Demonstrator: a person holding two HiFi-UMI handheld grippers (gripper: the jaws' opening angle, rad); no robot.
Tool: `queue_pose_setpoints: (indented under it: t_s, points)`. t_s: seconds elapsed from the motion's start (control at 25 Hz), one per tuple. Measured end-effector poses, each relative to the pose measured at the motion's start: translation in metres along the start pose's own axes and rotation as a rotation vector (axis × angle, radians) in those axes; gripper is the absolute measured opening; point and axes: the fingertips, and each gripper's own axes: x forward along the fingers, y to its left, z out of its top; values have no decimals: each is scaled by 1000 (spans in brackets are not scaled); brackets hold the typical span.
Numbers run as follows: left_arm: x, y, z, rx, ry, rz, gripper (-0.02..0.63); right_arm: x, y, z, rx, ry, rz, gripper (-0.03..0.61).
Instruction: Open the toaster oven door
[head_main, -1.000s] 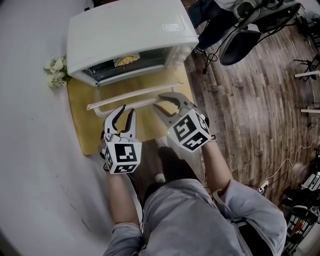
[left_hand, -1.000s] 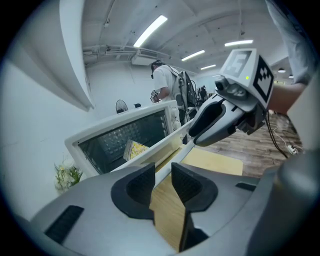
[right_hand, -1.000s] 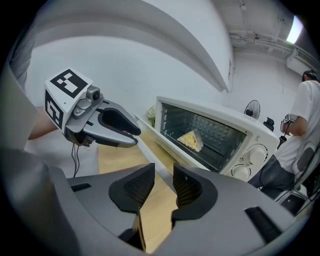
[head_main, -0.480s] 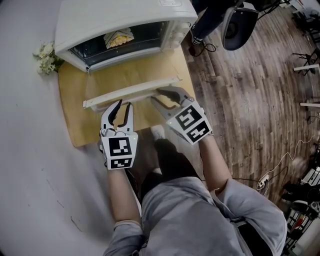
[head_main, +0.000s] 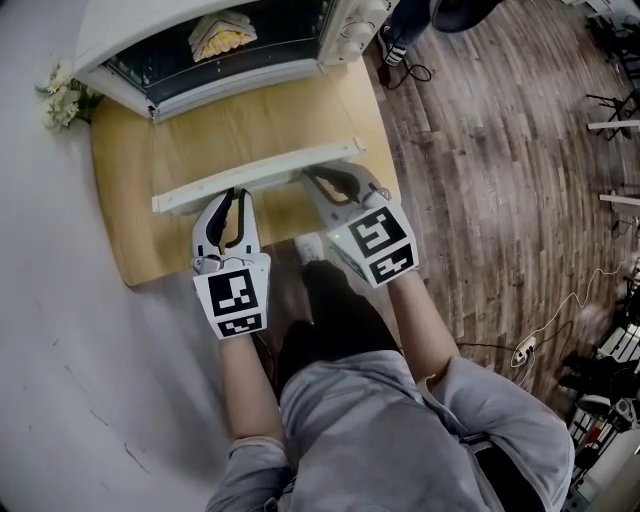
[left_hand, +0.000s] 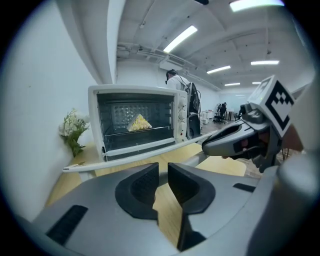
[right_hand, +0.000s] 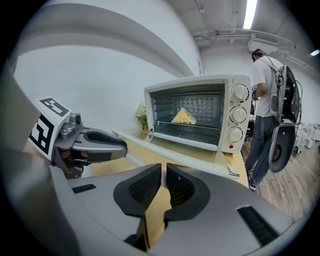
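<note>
The toaster oven door (head_main: 255, 177) lies open and flat, just in front of our fingers. The left gripper (head_main: 233, 200) and the right gripper (head_main: 335, 180) are both closing their fingers on nothing. We think we should pull back slowly, so we don't bump it.

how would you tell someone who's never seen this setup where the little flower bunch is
Find the white toaster oven standing with its door down on the wooden board. Look past the oven's left side as the person faces it, just off the board on the white surface by the wall. The flower bunch sits there: small white blossoms with green leaves, the only plant in sight.
</note>
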Motion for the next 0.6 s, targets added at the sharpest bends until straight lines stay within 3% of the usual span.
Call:
queue_pose_setpoints:
  t_s: [0.16,0.6]
  points:
    - [7,-4,-16,20,8,22,54,5,0,-17,41,-33,-11,25]
    - [12,3,-50,-64,83,87,18,17,-1,-45,94,-33,-89,25]
